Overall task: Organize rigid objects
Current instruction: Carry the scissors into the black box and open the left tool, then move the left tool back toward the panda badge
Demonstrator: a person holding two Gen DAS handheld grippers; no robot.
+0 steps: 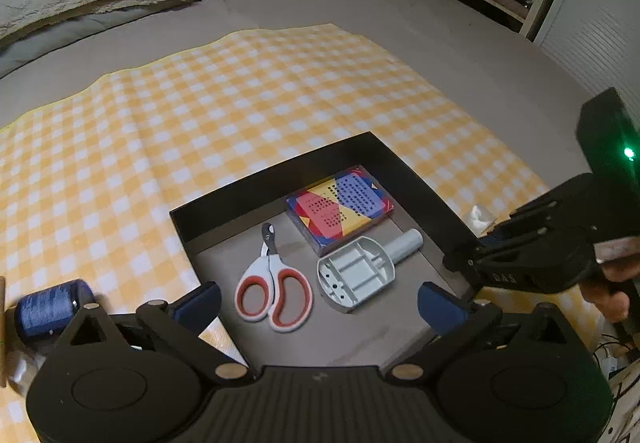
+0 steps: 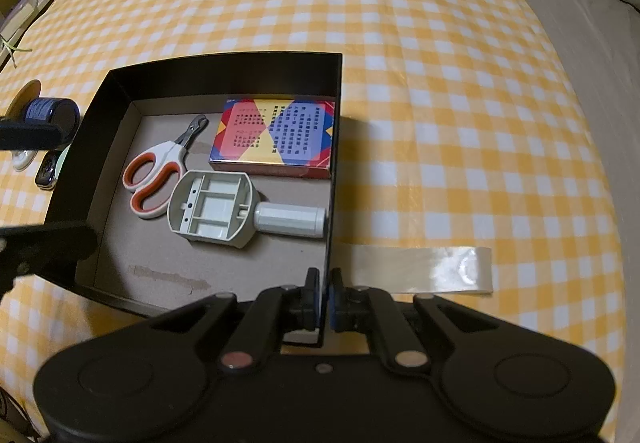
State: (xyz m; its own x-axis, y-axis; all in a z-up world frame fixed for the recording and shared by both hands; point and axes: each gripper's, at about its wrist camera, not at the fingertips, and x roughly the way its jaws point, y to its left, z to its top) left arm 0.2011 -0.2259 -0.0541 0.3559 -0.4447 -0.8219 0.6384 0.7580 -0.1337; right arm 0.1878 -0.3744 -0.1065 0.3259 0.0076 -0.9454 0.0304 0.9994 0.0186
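Left gripper (image 1: pixel 319 303): black linkage body low in its own view, blue-padded fingers (image 1: pixel 202 301) spread wide apart, nothing between them, held level and pointing forward. Right gripper (image 2: pixel 324 297): fingers drawn nearly together, blue pads (image 2: pixel 318 299) pinching a thin black box wall (image 2: pixel 335 163) that stands upright between them; jaws one each side of that wall. In the left wrist view the right gripper (image 1: pixel 468 263) enters from the right edge, tilted slightly downward, green indicator lit on its housing; the person's right hand (image 1: pixel 612 291) is partly visible wrapped around its handle.
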